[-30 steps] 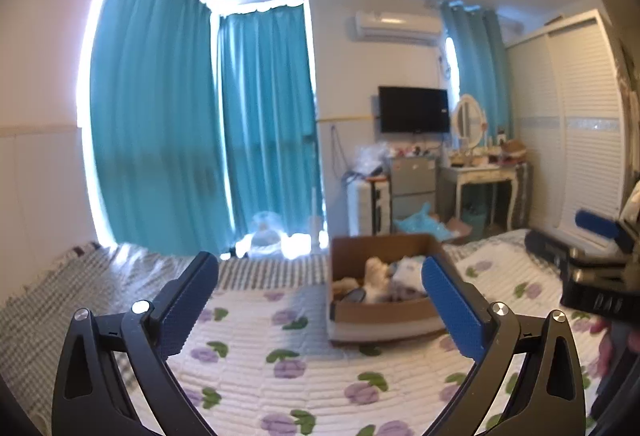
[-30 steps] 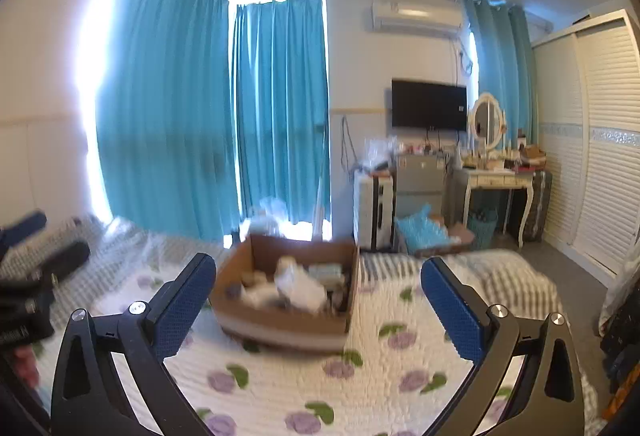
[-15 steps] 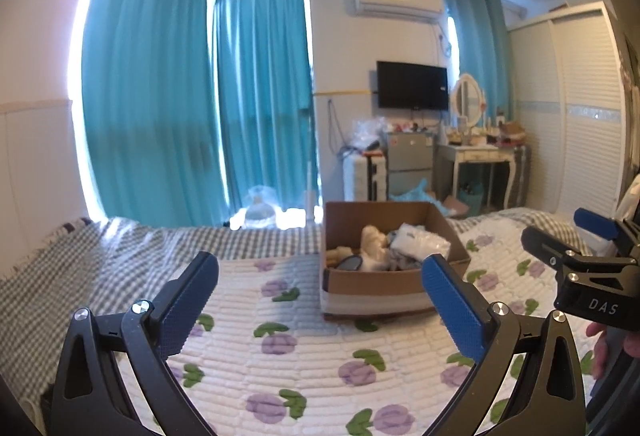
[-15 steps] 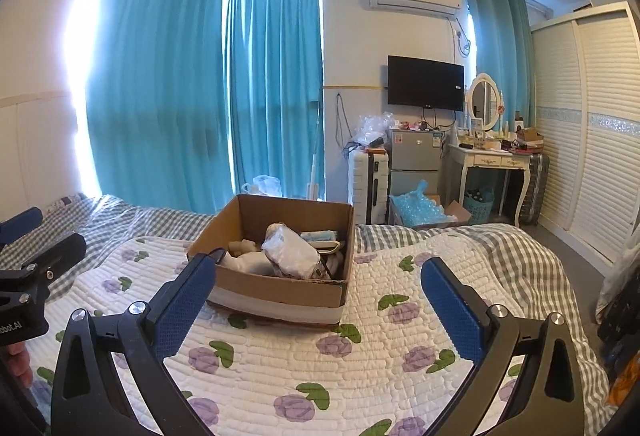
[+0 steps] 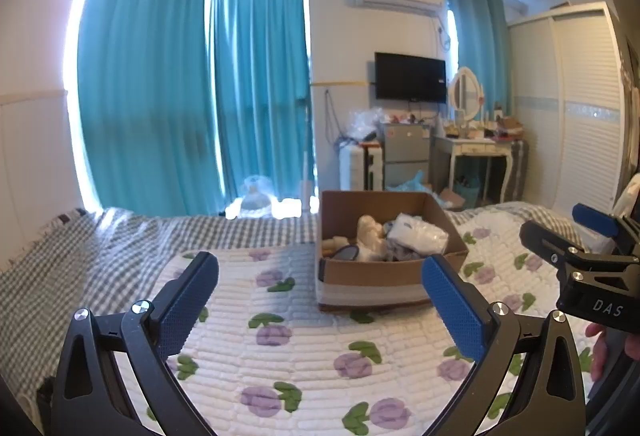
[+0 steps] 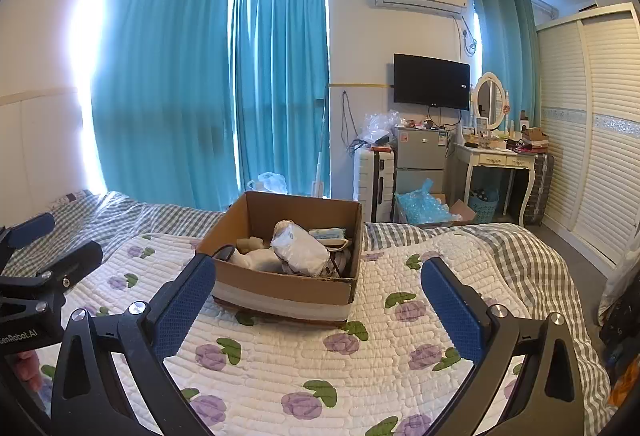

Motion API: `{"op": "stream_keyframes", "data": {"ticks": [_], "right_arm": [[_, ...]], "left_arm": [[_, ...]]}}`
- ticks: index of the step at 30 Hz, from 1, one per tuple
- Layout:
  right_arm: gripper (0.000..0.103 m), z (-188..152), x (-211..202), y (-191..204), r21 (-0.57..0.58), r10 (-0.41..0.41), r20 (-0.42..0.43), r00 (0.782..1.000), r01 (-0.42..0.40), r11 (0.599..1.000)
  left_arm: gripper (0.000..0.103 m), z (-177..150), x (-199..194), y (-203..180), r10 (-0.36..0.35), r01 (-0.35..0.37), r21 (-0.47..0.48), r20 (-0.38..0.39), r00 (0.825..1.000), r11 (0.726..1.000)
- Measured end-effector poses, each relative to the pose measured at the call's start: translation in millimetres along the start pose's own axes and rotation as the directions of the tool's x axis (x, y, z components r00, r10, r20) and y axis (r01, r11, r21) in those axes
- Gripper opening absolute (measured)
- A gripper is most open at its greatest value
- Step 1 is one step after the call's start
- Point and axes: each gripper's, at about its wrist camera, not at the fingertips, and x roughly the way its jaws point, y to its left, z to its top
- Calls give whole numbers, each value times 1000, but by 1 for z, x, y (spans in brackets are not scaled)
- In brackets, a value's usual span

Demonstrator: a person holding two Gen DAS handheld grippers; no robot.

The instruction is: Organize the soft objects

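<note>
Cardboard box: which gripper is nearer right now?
Roughly even, maybe the right. The right gripper faces the cardboard box almost head-on; the left gripper has it ahead toward its right finger. Both are open, short of it, above the quilt.

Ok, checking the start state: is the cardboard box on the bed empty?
No, the cardboard box holds a white plastic-wrapped bundle and other soft items.

Box (image 6: 280, 288) on quilt (image 6: 380, 364), holding soft items (image 6: 300, 252); fridge (image 6: 420, 156) behind bed, dresser (image 6: 496, 160) right.
</note>
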Motion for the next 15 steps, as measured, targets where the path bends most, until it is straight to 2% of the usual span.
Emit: {"op": "stream_keyframes", "data": {"ticks": [15], "right_arm": [[103,-1,2,6,-13,1,-10,1000,-1,1000]], "left_arm": [[103,2,-3,2,-19,19,-19,-6,1000,1000]]}}
